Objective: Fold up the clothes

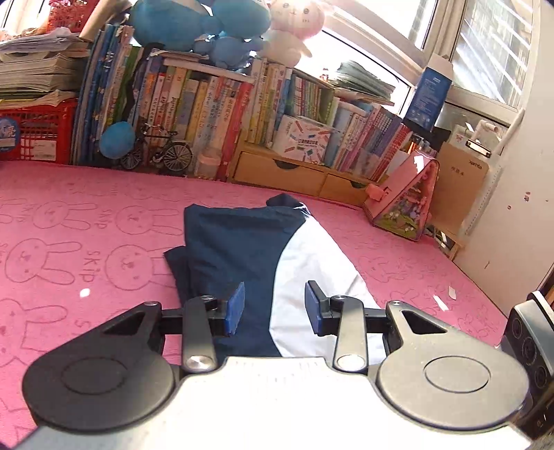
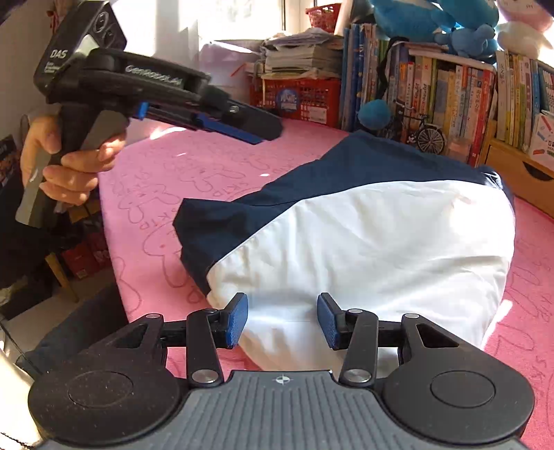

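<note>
covering the whole work surface, a pink cloth (image 1: pixel 104 221) printed with rabbit outlines and the word "skip" lies flat. behind it, a long row of upright books (image 1: pixel 214 114) runs along the back, with blue and white plush toys (image 1: pixel 207 24) on top and a red crate (image 1: pixel 38 131) at the left end. the garment (image 2: pixel 363 242), navy and white, lies folded into a compact bundle near the middle of the cloth; its white panel faces the right wrist camera, the navy part sits toward the far and left side.

left gripper (image 1: pixel 274 308): raised above the near edge of the garment, blue pads partly apart, nothing between them, no contact with fabric visible. in the right wrist view it shows from the side, gripped by a hand (image 2: pixel 65 155), above the cloth.

right gripper (image 2: pixel 282 320): pads partly apart, empty, just in front of the white edge of the garment; touching or not, cannot tell.

small model bicycle (image 1: pixel 162 152) stands against the books.
</note>
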`<state>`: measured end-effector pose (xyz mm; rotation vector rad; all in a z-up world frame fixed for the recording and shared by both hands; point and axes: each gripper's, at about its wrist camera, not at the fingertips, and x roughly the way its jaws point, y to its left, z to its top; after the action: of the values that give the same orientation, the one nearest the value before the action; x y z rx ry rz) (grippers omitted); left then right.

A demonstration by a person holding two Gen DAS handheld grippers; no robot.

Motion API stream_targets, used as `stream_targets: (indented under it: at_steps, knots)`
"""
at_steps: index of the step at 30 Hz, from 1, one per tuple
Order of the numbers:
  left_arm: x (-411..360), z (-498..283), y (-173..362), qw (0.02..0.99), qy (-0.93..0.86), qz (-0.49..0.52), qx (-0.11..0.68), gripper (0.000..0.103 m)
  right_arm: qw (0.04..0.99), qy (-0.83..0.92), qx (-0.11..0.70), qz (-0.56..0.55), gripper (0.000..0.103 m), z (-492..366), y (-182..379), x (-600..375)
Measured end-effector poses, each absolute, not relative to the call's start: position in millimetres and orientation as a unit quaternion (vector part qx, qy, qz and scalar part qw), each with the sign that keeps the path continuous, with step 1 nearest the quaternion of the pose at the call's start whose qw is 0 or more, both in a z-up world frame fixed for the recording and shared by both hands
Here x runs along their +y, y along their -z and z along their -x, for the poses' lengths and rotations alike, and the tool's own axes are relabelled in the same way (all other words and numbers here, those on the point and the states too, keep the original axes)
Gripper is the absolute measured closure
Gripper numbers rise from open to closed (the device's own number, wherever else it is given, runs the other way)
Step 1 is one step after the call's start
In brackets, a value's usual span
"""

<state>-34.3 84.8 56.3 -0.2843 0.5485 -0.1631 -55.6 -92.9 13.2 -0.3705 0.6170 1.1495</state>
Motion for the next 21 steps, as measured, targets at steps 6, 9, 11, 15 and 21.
stream_targets:
  at_steps: [6,9,11,15,21]
  knots:
    - [72.1,24.8,-22.3,0.944,0.017,0.1,0.313,0.066,0.876,-0.42,0.19,0.145,0.039,102.8,-13.1,-128.2]
    - [79.7,40.0,-14.6,0.941,-0.007,0.09,0.326,0.052,0.892,-0.379,0.196,0.148,0.043,102.3,-5.9,-143.4]
    - [83.6,44.5,-9.4,0.936,-0.011,0.102,0.336,0.051,0.894,-0.368,0.188,0.175,0.043,107.0,-4.6,-144.5]
    - [80.5,49.2,-5.5,0.939,-0.019,0.085,0.333,0.045,0.893,-0.376,0.196,0.149,0.042,109.2,-11.8,-165.4]
    - [80.6,45.4,-4.0,0.94,-0.019,0.072,0.333,0.038,0.924,-0.282,0.221,0.13,0.036,82.5,0.0,-197.0]
